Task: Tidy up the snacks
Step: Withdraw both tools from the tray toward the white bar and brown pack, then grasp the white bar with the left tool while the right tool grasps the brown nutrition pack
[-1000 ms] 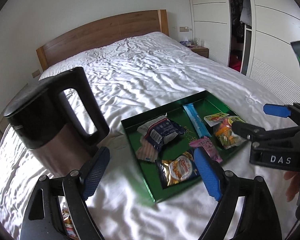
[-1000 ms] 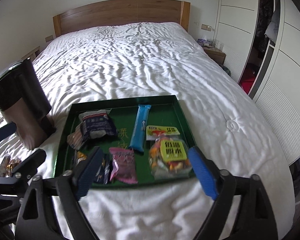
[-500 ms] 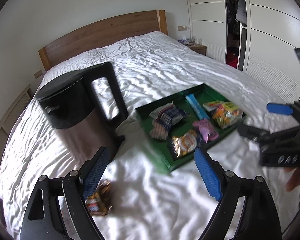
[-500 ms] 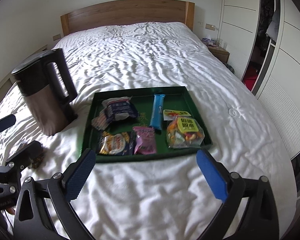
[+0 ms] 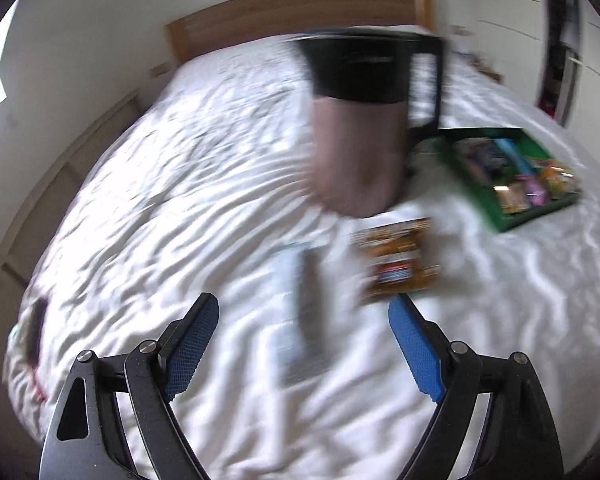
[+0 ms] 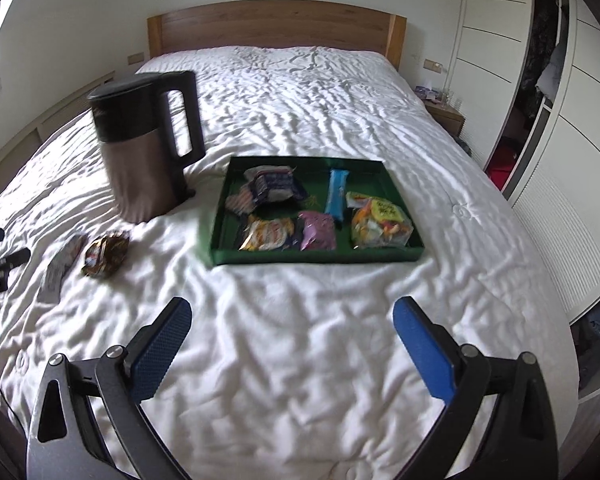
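A green tray (image 6: 316,258) lies on the white bed and holds several snack packets, among them a blue stick (image 6: 336,196) and a clear bag of mixed sweets (image 6: 380,222). Left of the tray, two loose packets lie on the sheet: a brown-gold one (image 6: 106,254) (image 5: 398,262) and a long grey-white one (image 6: 60,268) (image 5: 304,308). My left gripper (image 5: 300,340) hangs open over the long packet, nothing between its fingers; its tips (image 6: 4,262) show at the right wrist view's left edge. My right gripper (image 6: 290,344) stands open and empty over bare sheet, short of the tray.
A dark kettle (image 6: 148,148) (image 5: 372,120) stands upright left of the tray, just behind the loose packets. A wooden headboard (image 6: 276,26) is at the far end, white wardrobe doors (image 6: 560,120) and a bedside table (image 6: 444,114) on the right.
The left gripper swung left, away from the tray, bringing the two loose packets under it; its view is blurred. The right gripper drew back from the tray, now seen whole and farther off.
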`<state>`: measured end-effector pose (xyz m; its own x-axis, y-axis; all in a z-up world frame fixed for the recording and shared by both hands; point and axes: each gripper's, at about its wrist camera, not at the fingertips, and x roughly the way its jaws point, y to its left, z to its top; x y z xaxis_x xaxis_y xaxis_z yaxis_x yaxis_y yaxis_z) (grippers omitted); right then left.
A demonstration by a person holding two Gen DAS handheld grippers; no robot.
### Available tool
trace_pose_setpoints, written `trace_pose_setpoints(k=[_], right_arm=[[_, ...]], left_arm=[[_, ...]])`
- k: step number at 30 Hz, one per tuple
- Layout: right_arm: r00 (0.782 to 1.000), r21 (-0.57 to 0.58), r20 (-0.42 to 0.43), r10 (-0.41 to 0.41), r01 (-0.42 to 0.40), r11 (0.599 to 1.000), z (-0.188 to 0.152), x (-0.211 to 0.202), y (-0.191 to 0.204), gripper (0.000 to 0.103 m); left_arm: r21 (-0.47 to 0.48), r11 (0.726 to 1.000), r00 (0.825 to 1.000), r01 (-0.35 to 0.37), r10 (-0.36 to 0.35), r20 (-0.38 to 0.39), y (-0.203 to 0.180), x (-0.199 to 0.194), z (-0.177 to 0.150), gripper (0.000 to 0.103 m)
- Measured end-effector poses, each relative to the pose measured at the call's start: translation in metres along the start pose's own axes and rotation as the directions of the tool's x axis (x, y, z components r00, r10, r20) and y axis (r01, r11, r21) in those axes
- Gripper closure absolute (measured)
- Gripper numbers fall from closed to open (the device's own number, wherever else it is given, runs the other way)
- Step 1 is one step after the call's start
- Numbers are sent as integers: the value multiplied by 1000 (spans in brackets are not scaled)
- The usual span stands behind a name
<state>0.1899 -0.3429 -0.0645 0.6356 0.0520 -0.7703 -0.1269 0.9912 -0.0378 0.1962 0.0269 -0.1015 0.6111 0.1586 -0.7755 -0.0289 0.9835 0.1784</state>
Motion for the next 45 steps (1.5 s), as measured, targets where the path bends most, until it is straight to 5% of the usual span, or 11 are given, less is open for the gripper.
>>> trace_pose_setpoints(k=[8,16,25,45], right_arm=[[995,1,-37,94,-94,996,3,12,68,0],[985,30,-78,153,-151,988,8,35,116,0],[972,93,-128,197,-186,978,38,82,163,0],[942,66,-305,138,-123,990,40,183,241,0]], left_arm=[[-101,995,1000,-9,8,-12,62,-4,-13,20],[-95,995,999,25,-27,-22,57,10,-10,20],[-96,991,986,98,-110,-124,31,57,-4,20],[-55,988,966,146,-154,-208,29,129,-8,30]])
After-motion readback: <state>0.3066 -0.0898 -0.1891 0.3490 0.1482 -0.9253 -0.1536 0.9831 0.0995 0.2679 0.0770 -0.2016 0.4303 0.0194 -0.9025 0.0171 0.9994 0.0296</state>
